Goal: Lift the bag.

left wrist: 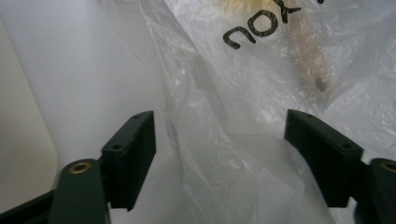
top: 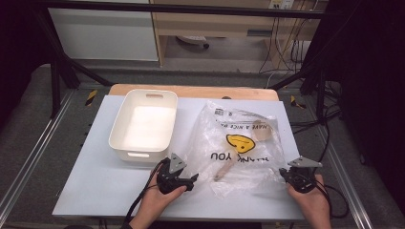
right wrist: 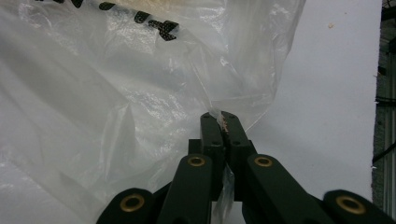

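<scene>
Nearby: white bin left of plastic bag on bench; right hand-held gripper pinching bag edge, left hand-held gripper spread around bag.

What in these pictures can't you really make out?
- Wooden tool inside the plastic bag: high view, crinkled film blurs its shape.
- Small print on the bag: high view, too small.
- Left tongs: left gripper view, bottom edge cuts off their base.

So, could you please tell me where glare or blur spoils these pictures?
High view: the white bin's floor is washed out by glare. Left gripper view: the plastic bag is soft and blurred close up. Right gripper view: sharp, with bright sheen on the bag.
</scene>
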`<action>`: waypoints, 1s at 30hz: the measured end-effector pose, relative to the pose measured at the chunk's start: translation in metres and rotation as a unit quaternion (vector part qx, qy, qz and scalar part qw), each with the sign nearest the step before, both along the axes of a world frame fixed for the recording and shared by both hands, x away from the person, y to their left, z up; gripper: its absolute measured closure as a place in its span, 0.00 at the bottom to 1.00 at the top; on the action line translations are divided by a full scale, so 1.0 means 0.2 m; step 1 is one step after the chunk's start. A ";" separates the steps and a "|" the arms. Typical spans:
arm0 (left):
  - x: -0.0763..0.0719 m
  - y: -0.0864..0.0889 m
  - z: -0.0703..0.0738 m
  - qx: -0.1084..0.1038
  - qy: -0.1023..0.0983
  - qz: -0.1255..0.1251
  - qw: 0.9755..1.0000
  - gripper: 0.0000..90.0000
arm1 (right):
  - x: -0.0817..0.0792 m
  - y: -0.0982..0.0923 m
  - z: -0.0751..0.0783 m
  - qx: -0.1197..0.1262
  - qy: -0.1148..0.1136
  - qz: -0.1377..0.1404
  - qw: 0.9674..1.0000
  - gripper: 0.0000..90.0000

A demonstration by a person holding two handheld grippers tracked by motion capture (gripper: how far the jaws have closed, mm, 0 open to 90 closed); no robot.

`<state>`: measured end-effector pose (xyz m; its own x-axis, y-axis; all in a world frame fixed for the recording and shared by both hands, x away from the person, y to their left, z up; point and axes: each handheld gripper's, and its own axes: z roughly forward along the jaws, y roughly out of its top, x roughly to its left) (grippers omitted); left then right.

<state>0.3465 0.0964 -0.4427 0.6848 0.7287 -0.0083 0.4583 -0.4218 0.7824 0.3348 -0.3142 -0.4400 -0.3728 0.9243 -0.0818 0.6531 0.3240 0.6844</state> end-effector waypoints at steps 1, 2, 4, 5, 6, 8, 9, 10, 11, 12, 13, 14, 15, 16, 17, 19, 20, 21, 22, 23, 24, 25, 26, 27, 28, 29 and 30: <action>0.01 0.00 -0.01 0.000 0.005 -0.002 1.000 0.36 | 0.00 0.00 0.00 0.001 0.000 0.002 1.000 1.00; 0.01 0.00 -0.02 0.001 0.012 -0.003 1.000 0.41 | 0.00 0.01 0.00 0.001 0.001 0.003 1.000 1.00; 0.02 0.00 -0.03 -0.001 0.021 -0.014 1.000 0.55 | -0.01 0.02 0.00 0.000 0.000 0.009 1.000 1.00; 0.02 -0.01 -0.03 0.001 0.021 -0.018 1.000 0.63 | -0.01 0.02 0.00 0.004 0.001 0.012 1.000 1.00; 0.02 -0.01 -0.04 0.007 0.019 -0.021 1.000 0.67 | -0.01 0.03 0.00 0.006 0.001 0.014 1.000 1.00; 0.03 -0.01 -0.05 0.015 0.015 -0.032 0.999 0.82 | -0.02 0.03 0.00 0.009 0.001 0.020 1.000 1.00; 0.03 0.00 -0.05 0.019 0.014 -0.031 0.999 0.85 | -0.02 0.04 0.00 0.012 0.003 0.021 1.000 1.00; 0.04 0.00 -0.06 0.016 0.016 -0.030 0.999 0.90 | -0.03 0.04 0.00 0.013 0.001 0.024 1.000 1.00; 0.04 0.01 -0.06 0.013 0.020 -0.029 0.999 0.92 | -0.03 0.05 0.00 0.016 0.001 0.026 1.000 0.99; 0.05 0.02 -0.06 0.012 0.022 -0.028 0.999 0.94 | -0.04 0.05 0.00 0.017 0.000 0.031 0.999 0.97; 0.05 0.02 -0.06 0.012 0.023 -0.028 0.999 0.95 | -0.04 0.06 0.01 0.020 -0.001 0.034 0.999 0.94; 0.05 0.03 -0.06 0.014 0.024 -0.027 0.999 0.96 | -0.05 0.06 0.01 0.023 -0.002 0.036 0.999 0.90; 0.06 0.04 -0.06 0.012 0.025 -0.027 0.999 0.96 | -0.06 0.07 0.01 0.025 0.000 0.037 0.999 0.86; 0.06 0.04 -0.07 0.012 0.026 -0.026 0.999 0.96 | -0.06 0.08 0.02 0.027 -0.001 0.038 0.999 0.79; 0.06 0.04 -0.07 0.010 0.026 -0.026 0.999 0.96 | -0.07 0.08 0.02 0.030 0.000 0.037 0.999 0.75; 0.06 0.05 -0.07 0.012 0.025 -0.026 0.999 0.97 | -0.08 0.08 0.04 0.041 -0.004 0.032 0.999 0.61; 0.06 0.05 -0.07 0.011 0.027 -0.026 0.999 0.97 | -0.08 0.08 0.05 0.049 -0.006 0.028 0.998 0.54; 0.07 0.05 -0.07 0.011 0.027 -0.025 0.999 0.97 | -0.09 0.08 0.06 0.054 -0.012 0.024 0.998 0.47; 0.07 0.05 -0.07 0.012 0.026 -0.024 0.999 0.97 | -0.09 0.08 0.06 0.060 -0.018 0.019 0.998 0.41; 0.07 0.06 -0.07 0.011 0.026 -0.023 0.999 0.97 | -0.10 0.08 0.07 0.061 -0.021 0.017 0.998 0.35; 0.07 0.06 -0.07 0.011 0.026 -0.022 0.999 0.98 | -0.10 0.07 0.07 0.061 -0.022 0.013 0.998 0.30; 0.07 0.06 -0.07 0.011 0.026 -0.021 0.999 0.98 | -0.10 0.07 0.06 0.059 -0.020 0.009 0.998 0.27; 0.07 0.07 -0.07 0.011 0.025 -0.020 0.999 0.98 | -0.10 0.06 0.06 0.057 -0.015 0.003 0.998 0.24; 0.07 0.07 -0.07 0.012 0.024 -0.018 0.999 0.98 | -0.10 0.05 0.05 0.058 -0.011 -0.002 0.998 0.21; 0.07 0.07 -0.07 0.013 0.023 -0.018 0.999 0.99 | -0.10 0.04 0.04 0.060 -0.006 -0.007 0.998 0.20; 0.07 0.07 -0.07 0.014 0.022 -0.017 1.000 0.99 | -0.10 0.03 0.03 0.061 -0.005 -0.009 0.998 0.19; 0.07 0.07 -0.07 0.016 0.021 -0.017 1.000 0.99 | -0.10 0.03 0.03 0.063 -0.004 -0.011 0.998 0.17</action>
